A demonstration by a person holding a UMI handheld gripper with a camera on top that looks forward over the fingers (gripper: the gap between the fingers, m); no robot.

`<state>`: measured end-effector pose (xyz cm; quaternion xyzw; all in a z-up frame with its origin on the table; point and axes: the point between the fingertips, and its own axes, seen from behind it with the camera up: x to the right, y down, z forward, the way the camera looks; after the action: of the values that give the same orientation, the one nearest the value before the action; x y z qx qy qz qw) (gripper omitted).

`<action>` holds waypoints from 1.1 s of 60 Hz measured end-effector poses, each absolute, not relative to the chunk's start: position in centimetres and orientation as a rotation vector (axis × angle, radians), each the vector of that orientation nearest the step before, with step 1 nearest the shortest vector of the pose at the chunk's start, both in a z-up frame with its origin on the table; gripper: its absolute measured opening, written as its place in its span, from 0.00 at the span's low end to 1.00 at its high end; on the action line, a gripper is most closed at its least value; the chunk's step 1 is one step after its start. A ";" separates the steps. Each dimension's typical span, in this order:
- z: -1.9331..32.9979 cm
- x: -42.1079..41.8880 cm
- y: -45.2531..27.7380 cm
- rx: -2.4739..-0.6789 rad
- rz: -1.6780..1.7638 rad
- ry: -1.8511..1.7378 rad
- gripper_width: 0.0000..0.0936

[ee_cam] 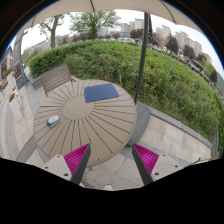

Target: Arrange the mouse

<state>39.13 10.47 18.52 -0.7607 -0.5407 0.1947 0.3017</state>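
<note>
The mouse [53,121] is a small, rounded, pale thing with a darker, bluish top, lying flat on the round slatted table [85,125] close to the table's rim at about nine o'clock. It rests on its own, touching nothing else. The mouse pad [101,93], a dark blue rectangle, lies flat on the same table toward twelve to one o'clock, slightly skewed to the slats. Mouse and pad are well apart, the pad at about two o'clock from the mouse. The mouse lies ahead of the fingers at their ten o'clock, not between them.
</note>
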 end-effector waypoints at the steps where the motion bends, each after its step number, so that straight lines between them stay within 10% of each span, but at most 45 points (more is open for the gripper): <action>1: 18.5 39.1 10.5 -2.014 0.514 -1.436 0.92; 66: 13.8 26.7 -20.5 -1.799 0.770 -1.596 0.92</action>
<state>26.68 -20.48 13.80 -0.6788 -0.6023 0.2905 0.3034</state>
